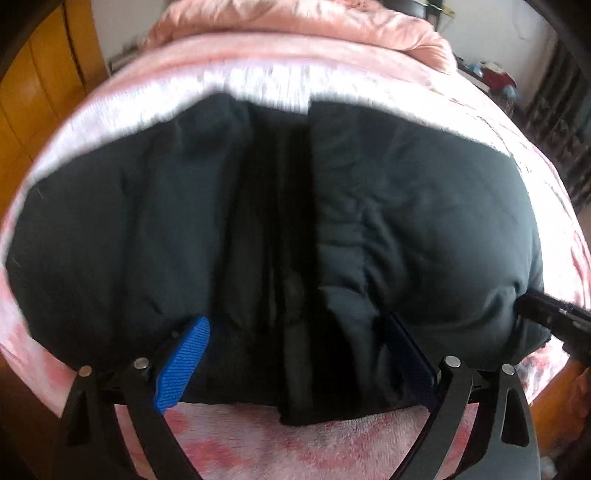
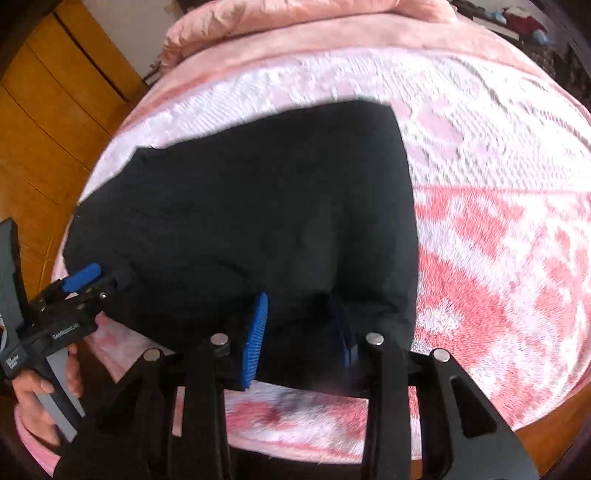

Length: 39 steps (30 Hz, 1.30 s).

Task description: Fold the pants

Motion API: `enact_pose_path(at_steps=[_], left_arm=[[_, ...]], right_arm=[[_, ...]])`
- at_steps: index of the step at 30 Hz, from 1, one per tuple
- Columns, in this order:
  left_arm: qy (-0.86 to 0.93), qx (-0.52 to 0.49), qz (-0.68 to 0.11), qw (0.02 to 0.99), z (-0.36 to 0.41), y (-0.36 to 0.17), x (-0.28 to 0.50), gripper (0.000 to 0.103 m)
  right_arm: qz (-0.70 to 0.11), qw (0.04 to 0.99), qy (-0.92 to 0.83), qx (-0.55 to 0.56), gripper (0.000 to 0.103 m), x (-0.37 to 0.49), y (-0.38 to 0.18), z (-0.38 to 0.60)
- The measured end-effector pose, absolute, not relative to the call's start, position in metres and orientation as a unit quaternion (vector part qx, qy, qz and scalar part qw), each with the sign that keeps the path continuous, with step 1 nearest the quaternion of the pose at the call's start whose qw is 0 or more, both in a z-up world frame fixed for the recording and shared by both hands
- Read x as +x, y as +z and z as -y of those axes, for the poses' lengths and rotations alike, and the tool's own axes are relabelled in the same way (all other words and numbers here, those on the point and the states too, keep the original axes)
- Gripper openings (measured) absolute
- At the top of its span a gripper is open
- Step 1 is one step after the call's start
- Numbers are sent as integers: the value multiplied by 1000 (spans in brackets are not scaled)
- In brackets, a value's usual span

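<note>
Black pants (image 1: 406, 221) lie spread on a pink patterned bed cover (image 1: 258, 443), legs pointing away; they also show in the right wrist view (image 2: 258, 206). My left gripper (image 1: 295, 354) is open, its blue pads (image 1: 184, 362) wide apart over the near edge of the pants. My right gripper (image 2: 301, 328) is open too, its blue pads (image 2: 256, 339) on either side of a hump of fabric at the pants' near right corner. The left gripper shows at the left of the right wrist view (image 2: 88, 280), the right gripper at the right edge of the left wrist view (image 1: 546, 314).
A bunched pink duvet (image 1: 295, 26) lies at the far end of the bed. Wooden cabinets (image 2: 48, 122) and wood floor run along the left. Cluttered shelves (image 1: 495, 74) stand at the far right.
</note>
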<state>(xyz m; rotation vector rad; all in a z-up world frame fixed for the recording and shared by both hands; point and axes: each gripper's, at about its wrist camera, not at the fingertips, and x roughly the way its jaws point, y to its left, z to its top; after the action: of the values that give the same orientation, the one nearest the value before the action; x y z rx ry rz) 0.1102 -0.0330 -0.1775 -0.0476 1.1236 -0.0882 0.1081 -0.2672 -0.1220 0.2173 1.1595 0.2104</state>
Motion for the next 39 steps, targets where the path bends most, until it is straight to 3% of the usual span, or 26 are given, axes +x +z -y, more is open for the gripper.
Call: enact_pose_path(at_steps=[5, 11, 20, 22, 28, 39], left_arm=[[-45, -42, -523, 850, 26, -170, 107, 97], [-35, -70, -491, 868, -9, -144, 86, 97], [54, -223, -456, 860, -164, -133, 61, 96], [89, -262, -447, 851, -206, -136, 57, 95], [142, -371, -436, 807, -298, -167, 57, 80], [117, -436, -437, 778, -337, -201, 86, 75]], right_arm=[[-548, 825, 101, 92, 34, 113, -128, 254], [-525, 829, 145, 129, 36, 102, -95, 240], [-552, 793, 237, 98, 38, 112, -95, 154], [-554, 789, 249, 88, 38, 116, -96, 140], [-562, 783, 262, 56, 40, 128, -104, 103], [-572, 777, 260, 40, 40, 131, -118, 91]])
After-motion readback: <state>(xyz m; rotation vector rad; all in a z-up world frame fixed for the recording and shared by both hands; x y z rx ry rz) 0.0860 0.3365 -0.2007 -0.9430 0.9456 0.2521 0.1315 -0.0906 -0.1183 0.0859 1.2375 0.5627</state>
